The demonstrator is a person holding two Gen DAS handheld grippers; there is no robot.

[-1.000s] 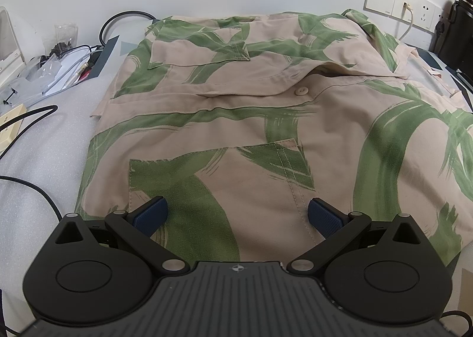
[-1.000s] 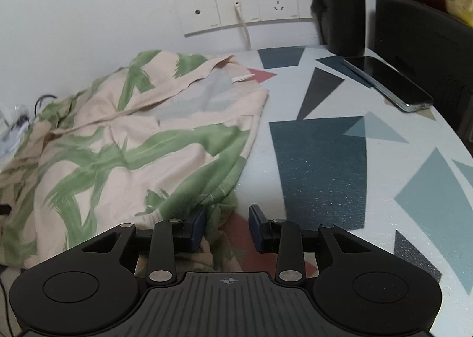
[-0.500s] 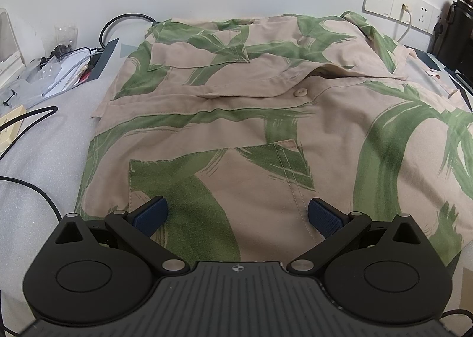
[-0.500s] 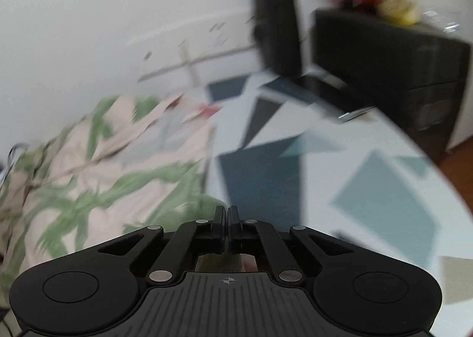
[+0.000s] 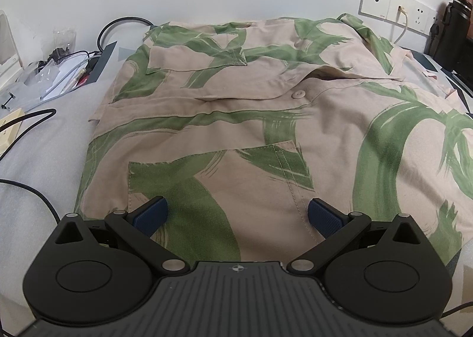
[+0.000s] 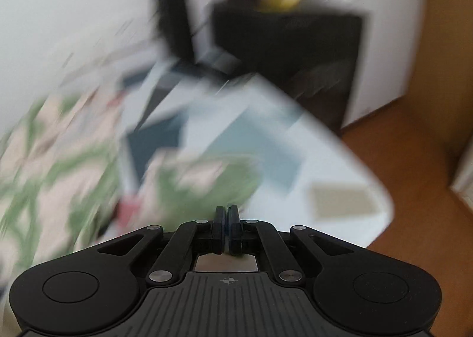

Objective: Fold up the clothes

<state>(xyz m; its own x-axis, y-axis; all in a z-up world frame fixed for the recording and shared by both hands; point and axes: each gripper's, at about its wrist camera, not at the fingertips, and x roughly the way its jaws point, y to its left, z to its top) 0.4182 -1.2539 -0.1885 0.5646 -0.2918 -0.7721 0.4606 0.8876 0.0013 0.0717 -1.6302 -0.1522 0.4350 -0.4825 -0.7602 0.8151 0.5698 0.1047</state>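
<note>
beige-green shirt (image 5: 236,118) blurred rightward; right claw (image 6: 226,229) clenched, contents unclear; left claw (image 5: 236,216) released.

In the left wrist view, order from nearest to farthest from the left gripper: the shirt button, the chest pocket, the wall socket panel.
1. chest pocket, right ahead of the left gripper.
2. shirt button, mid-shirt, slightly right.
3. wall socket panel, far right on the wall.

Beige shirt (image 5: 251,118) with broad green brushstroke print, spread front-up across the table; patch pocket and one button visible, placket partly open. In the blurred right wrist view, a lifted fold (image 6: 201,180) appears.
</note>
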